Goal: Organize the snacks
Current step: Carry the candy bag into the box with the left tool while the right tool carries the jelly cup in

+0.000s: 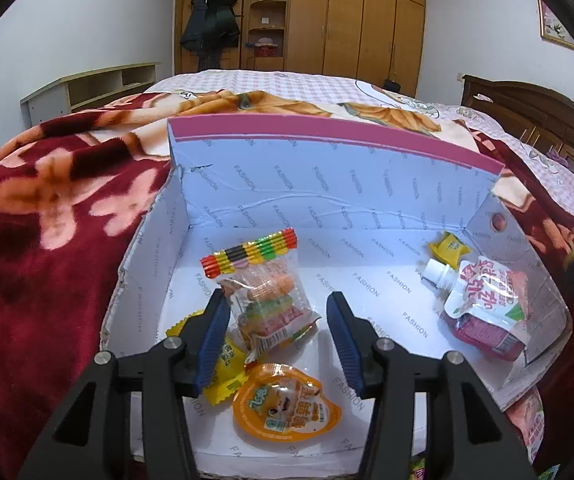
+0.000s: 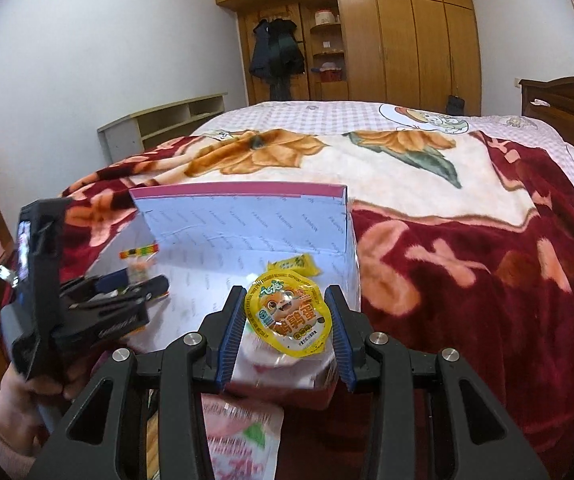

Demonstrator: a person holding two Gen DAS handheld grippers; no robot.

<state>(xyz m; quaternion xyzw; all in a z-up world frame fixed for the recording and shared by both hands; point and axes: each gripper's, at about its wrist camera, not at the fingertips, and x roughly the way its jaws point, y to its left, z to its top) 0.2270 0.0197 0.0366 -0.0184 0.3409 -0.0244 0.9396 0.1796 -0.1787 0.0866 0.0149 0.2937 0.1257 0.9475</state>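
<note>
Inspector: Left wrist view first. The left gripper [image 1: 277, 312] hangs over the open white box [image 1: 367, 200] on the blanketed bed [image 1: 47, 220]. Its jaws stand apart, released. A clear candy bag [image 1: 269, 300] with a striped header lies between them, the left pad just beside it, not clamped.

Clerk: And the other camera?

Inspector: Only the right wrist view shows the right gripper [image 2: 287, 320] clenched on a yellow jelly cup [image 2: 289, 316], held at the box's near right corner. It also shows the left tool from the side and the hand [image 2: 11, 408] carrying it. The left view alone shows the box floor in full.

Clerk: Count inside the box?

Inspector: From the left view: one candy bag, one orange-lidded jelly cup [image 1: 287, 404], two small yellow packets, one under the left finger [image 1: 227, 368] and one at the far right corner [image 1: 449, 246], one spouted drink pouch [image 1: 483, 296] lying on a red packet [image 1: 487, 336]. Further packets lie outside the near edge; their number I cannot tell.

Clerk: Room to move?

Inspector: The raised lid closes the far side, low walls left and right. The floor's middle, between bag and pouch, is bare.
</note>
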